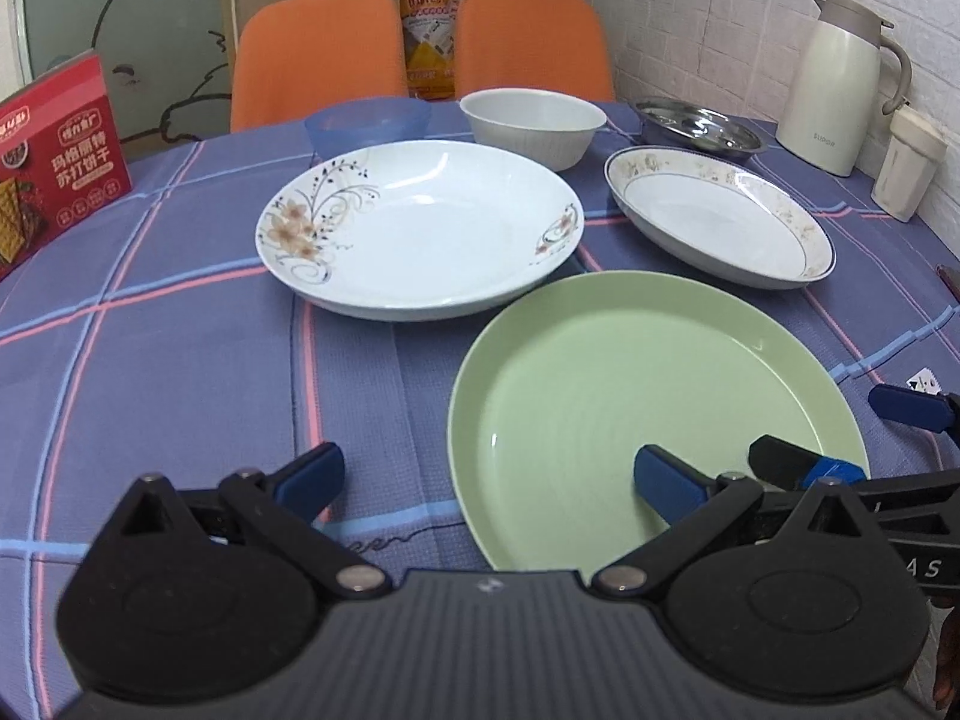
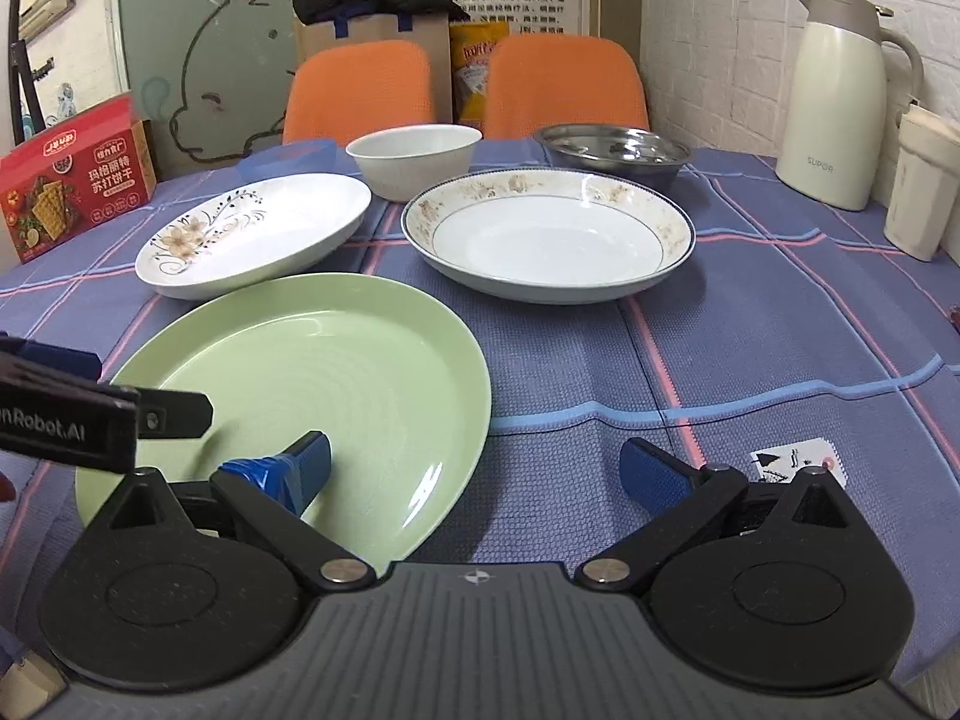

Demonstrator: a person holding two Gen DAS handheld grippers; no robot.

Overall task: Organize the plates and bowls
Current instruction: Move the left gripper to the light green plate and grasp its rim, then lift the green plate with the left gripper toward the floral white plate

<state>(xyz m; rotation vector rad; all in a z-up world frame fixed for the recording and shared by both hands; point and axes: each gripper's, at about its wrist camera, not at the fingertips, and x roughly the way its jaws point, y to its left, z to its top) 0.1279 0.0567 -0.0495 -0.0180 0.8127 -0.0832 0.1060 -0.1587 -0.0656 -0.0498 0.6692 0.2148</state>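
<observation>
A pale green plate (image 1: 630, 396) (image 2: 312, 360) lies nearest on the checked cloth. Behind it are a white floral plate (image 1: 420, 234) (image 2: 252, 234) and a gold-rimmed plate (image 1: 720, 216) (image 2: 546, 240). Farther back stand a white bowl (image 1: 534, 126) (image 2: 414, 159), a blue bowl (image 1: 366, 123) and a steel dish (image 1: 699, 129) (image 2: 612, 150). My left gripper (image 1: 489, 480) is open, its right finger over the green plate's near part. My right gripper (image 2: 480, 471) is open too, its left finger over the same plate. Neither holds anything.
A red cracker box (image 1: 54, 156) (image 2: 72, 180) stands at the left. A cream jug (image 1: 840, 84) (image 2: 840, 102) and a cup (image 2: 924, 186) stand by the brick wall on the right. Two orange chairs (image 1: 318, 54) are behind the table. A small card (image 2: 792, 462) lies near right.
</observation>
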